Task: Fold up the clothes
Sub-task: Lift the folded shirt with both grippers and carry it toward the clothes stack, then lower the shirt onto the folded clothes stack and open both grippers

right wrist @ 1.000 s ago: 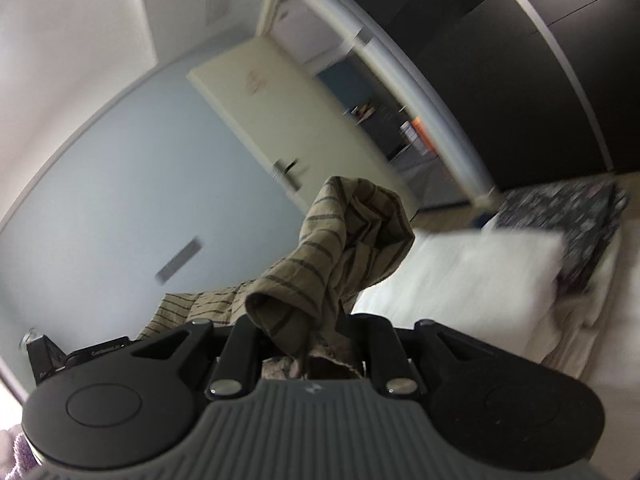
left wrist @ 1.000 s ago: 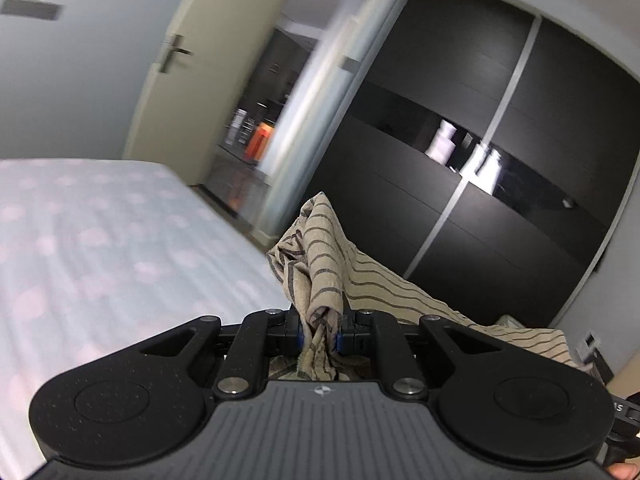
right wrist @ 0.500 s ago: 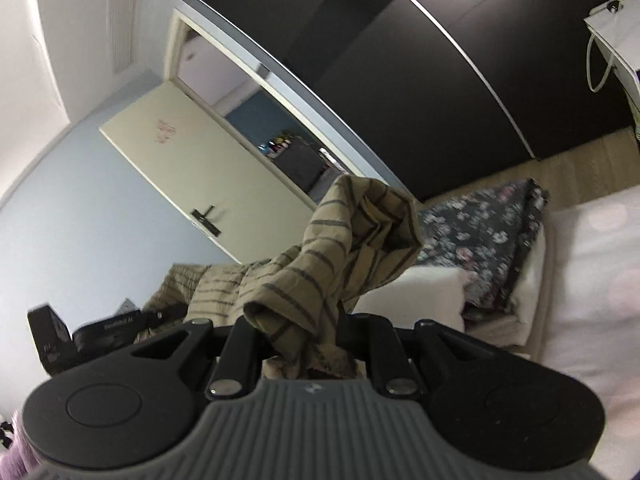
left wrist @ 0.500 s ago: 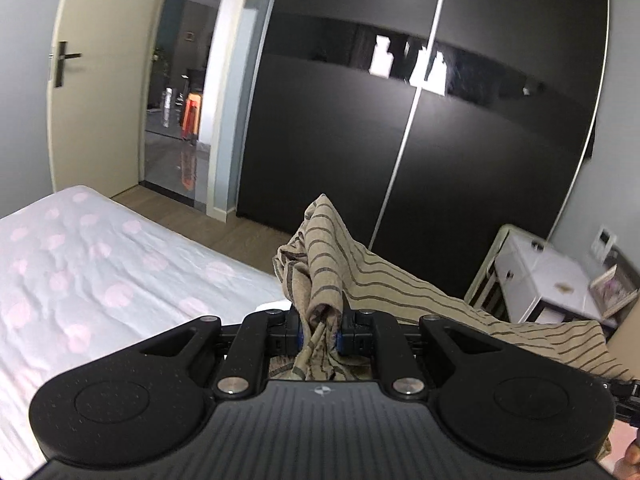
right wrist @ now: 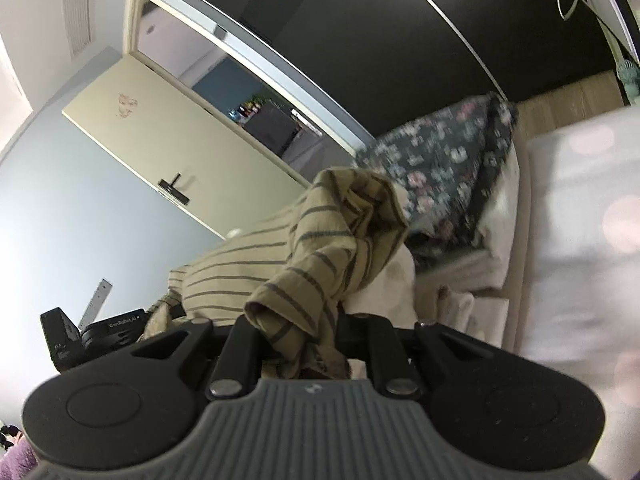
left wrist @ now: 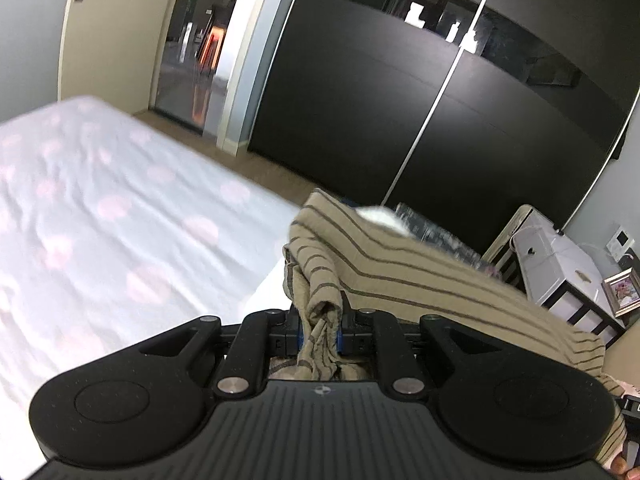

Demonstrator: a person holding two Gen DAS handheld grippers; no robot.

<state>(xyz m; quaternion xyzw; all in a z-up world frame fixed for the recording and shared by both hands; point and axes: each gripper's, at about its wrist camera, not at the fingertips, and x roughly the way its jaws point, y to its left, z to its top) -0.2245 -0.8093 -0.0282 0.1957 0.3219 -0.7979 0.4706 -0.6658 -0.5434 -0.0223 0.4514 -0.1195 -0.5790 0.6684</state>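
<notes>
One striped tan garment (left wrist: 400, 268) is up in the air, pinched at two places by two tongs. In the left wrist view, a white bed sheet with pink dots (left wrist: 100, 216) spreads to the left of and below the left gripper (left wrist: 320, 334); beyond it stand one open door and one black two-panel wardrobe (left wrist: 420, 92). The left gripper is clamped on a bunched fold of the garment, and the cloth runs away to its right and down, past one white side table (left wrist: 560, 260). The cloth's far end is cut off at the frame's right edge, where a fingertip just shows.

In the right wrist view, the other tool's black body (right wrist: 92, 332) shows at the far left, the cloth stretching toward it. The right gripper (right wrist: 312, 340) is closed on a second bunch of the garment; its pads are buried under the fabric. Beyond and to the right lies one dark floral cloth (right wrist: 448, 160), blurred, on pale folded bedding. Both tools tilt downward, the right one rolled.
</notes>
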